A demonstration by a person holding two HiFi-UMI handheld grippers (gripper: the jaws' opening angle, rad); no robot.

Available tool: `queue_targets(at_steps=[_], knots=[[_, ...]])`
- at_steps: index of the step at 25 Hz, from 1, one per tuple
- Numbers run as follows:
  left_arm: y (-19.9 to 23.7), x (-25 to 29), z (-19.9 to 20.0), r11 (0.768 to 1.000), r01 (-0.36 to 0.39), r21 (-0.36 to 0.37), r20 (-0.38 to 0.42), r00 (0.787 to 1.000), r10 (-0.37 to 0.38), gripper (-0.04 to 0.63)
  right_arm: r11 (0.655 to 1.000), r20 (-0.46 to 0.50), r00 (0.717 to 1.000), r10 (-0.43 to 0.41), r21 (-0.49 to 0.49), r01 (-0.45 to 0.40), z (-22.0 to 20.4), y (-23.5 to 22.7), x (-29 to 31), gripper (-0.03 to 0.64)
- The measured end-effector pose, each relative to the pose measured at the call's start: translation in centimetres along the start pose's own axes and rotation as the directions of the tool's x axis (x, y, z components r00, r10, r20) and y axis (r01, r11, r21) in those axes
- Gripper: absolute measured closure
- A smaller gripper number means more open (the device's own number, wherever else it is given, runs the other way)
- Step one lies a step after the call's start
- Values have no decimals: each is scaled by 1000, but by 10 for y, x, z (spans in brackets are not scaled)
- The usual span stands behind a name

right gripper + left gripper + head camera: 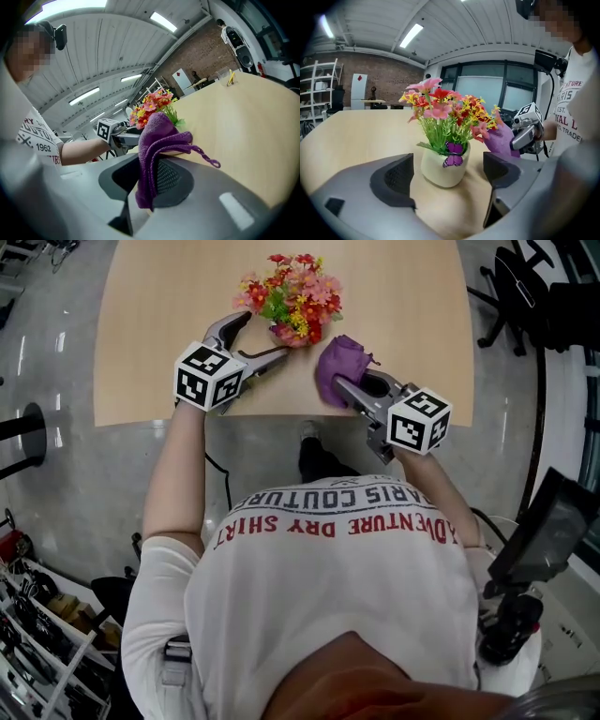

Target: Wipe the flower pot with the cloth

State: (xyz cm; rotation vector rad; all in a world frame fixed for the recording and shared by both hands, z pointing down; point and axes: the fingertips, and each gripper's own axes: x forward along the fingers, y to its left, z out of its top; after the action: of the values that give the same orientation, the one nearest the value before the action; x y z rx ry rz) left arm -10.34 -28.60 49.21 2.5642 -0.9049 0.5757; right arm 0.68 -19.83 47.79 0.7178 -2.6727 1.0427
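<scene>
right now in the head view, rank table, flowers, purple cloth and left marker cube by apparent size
1. wooden table
2. artificial flowers
3. purple cloth and left marker cube look alike; the cube sits nearer the camera, so unranked

Cream flower pot [443, 172] with a purple butterfly [453, 154] holds red, pink, yellow flowers [445, 105]; purple cloth [157, 140]; pale wood-grain table [159, 324].

In the head view the flowers [292, 292] hide nearly all of the flower pot [443, 168], and the bench [169, 324] is cut off at the top edge. In the right gripper view the cloth [159, 140] hides the flower pot.
</scene>
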Motion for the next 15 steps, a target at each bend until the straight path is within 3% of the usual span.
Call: queue_targets(at_steps=[5,12,15], knots=[[1,16,-1,997,26,76,-40,999,-23,140,998,25,1000,18,54,-20,8,3,8,557],[-2,16,0,991,43,126,-9,999,-42,143,997,29,999,21,74,-23,8,3,10,557],[-2,14,-2,990,24,143,-3,1000,-23,206,997,38,999,21,79,-24,7,2,9,557]])
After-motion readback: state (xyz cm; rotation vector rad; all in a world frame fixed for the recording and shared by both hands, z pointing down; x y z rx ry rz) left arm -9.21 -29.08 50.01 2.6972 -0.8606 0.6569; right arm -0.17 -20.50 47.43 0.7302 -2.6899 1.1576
